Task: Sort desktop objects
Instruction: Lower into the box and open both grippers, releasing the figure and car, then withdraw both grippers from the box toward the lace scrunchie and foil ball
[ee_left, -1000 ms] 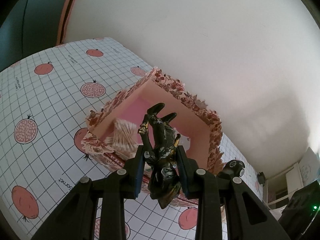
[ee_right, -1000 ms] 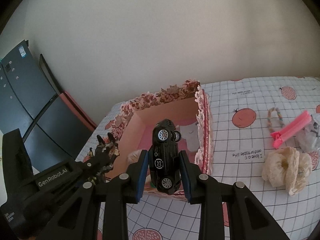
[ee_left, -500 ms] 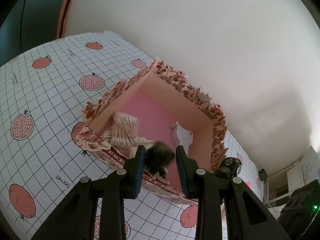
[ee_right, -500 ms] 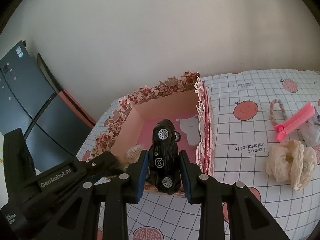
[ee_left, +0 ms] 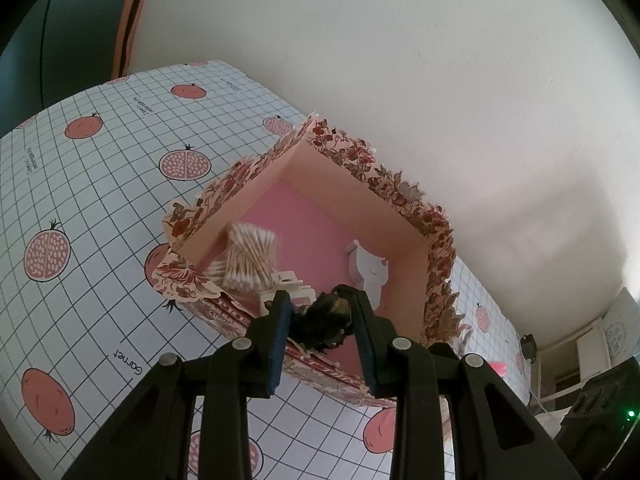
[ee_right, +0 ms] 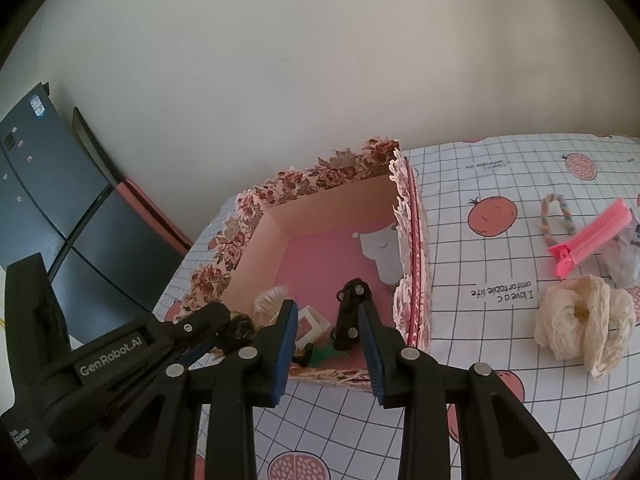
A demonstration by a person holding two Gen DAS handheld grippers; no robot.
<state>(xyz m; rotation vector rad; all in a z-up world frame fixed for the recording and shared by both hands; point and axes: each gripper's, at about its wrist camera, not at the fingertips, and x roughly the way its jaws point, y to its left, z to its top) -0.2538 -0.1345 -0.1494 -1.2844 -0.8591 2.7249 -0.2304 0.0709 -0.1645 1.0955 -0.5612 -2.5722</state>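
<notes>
Inside the floral cardboard box (ee_right: 256,216) lies a glossy black toy car (ee_right: 350,314).

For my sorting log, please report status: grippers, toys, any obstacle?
Right gripper open; black toy car down in floral pink box. Left gripper over box, dark gold-flecked figurine between jaws, grip unclear. Nothing in the way.

We see a paperboard box (ee_right: 280,204) with matt pink inner walls and a printed floral rim, on a table under a smooth printed grid cloth (ee_right: 500,400). Inside lie paper-stemmed cotton swabs (ee_left: 250,256) and a glossy black plastic toy car (ee_right: 352,312). Beside the box, a shiny pink plastic clip (ee_right: 588,236), a knitted cream scrunchie (ee_right: 584,328). Each tool (ee_right: 328,340) shows matt black plastic fingers with ribbed blue pads (ee_right: 287,340).
</notes>
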